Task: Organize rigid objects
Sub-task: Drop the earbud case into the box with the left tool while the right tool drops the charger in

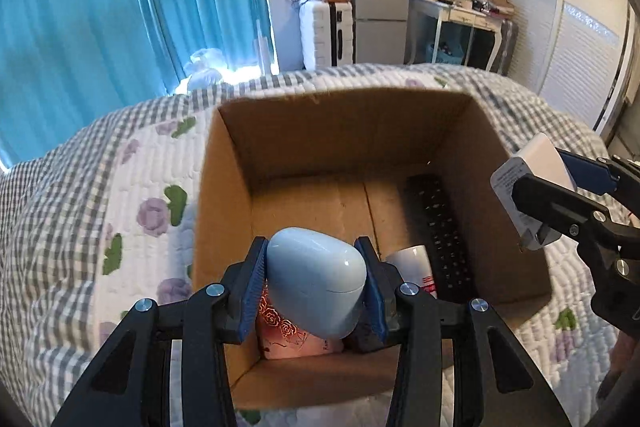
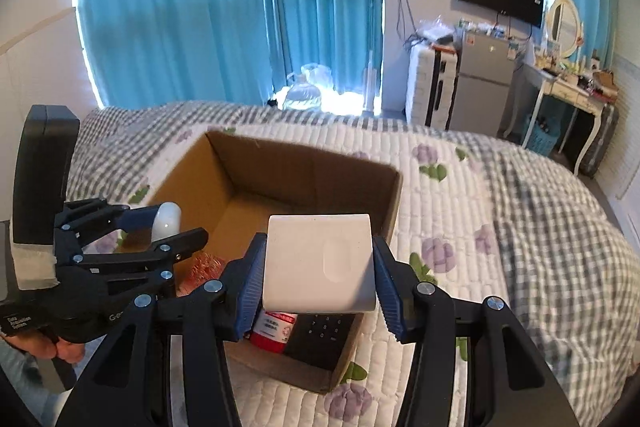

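- The left hand-held gripper (image 1: 316,283) clamps a pale blue earbud case (image 1: 316,287) between its blue pads, above the near left part of the cardboard box (image 1: 224,187).
- The right hand-held gripper (image 2: 318,267) grips a white charger block (image 2: 320,263), held over the box's right side.
- Inside the box lie a black remote (image 1: 440,227), a red-and-white bottle (image 1: 416,267) and a pink patterned item (image 1: 280,331).
- The box sits on the quilted bed (image 1: 132,211).

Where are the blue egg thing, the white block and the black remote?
Blue egg thing (image 1: 316,283), left wrist view, on its rounded front.
White block (image 2: 320,263), right wrist view, on its flat front face.
Black remote (image 1: 444,227), left wrist view, on its buttons.
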Available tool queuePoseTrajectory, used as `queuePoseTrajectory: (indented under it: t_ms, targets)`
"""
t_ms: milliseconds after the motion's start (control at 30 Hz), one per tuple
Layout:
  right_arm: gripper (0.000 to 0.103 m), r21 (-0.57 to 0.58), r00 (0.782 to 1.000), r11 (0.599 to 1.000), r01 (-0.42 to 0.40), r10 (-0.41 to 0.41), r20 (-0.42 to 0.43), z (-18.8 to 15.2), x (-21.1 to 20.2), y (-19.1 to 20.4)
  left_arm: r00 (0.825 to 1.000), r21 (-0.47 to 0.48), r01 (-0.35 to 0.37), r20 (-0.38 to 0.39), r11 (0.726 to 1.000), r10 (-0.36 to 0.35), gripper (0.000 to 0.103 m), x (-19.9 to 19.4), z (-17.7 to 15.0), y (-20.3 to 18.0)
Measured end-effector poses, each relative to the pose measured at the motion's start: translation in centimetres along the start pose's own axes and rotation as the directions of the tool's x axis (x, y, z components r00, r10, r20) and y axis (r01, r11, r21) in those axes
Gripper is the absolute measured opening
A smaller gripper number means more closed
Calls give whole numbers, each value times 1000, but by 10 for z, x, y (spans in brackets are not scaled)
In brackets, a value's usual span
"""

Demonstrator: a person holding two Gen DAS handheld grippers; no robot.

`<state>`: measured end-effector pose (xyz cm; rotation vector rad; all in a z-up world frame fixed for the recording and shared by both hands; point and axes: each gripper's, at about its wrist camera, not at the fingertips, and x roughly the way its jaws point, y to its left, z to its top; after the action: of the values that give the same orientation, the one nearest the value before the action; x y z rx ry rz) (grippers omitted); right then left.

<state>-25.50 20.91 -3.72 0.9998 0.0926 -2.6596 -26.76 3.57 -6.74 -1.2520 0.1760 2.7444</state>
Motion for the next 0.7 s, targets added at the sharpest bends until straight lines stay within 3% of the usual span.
queuePoseTrajectory:
  t_ms: [200, 267, 533, 700]
  targets:
    - [50, 47, 999, 998, -47, 48, -15, -13, 11, -16, 1000, -13, 12, 16, 1000, -11, 50, 8, -10, -3]
    - [50, 58, 999, 997, -50, 51, -11, -12, 8, -19, 999, -6, -4, 33, 1000, 4, 64, 0, -8, -5]
    - [50, 57, 999, 998, -37, 37, 7, 3, -1, -13, 993, -75, 33, 118, 997, -23, 65, -48, 11, 20]
    - [50, 52, 999, 998, -37, 38, -24, 18, 28, 9, 990, -87, 17, 144, 996, -4, 66, -55, 17, 41]
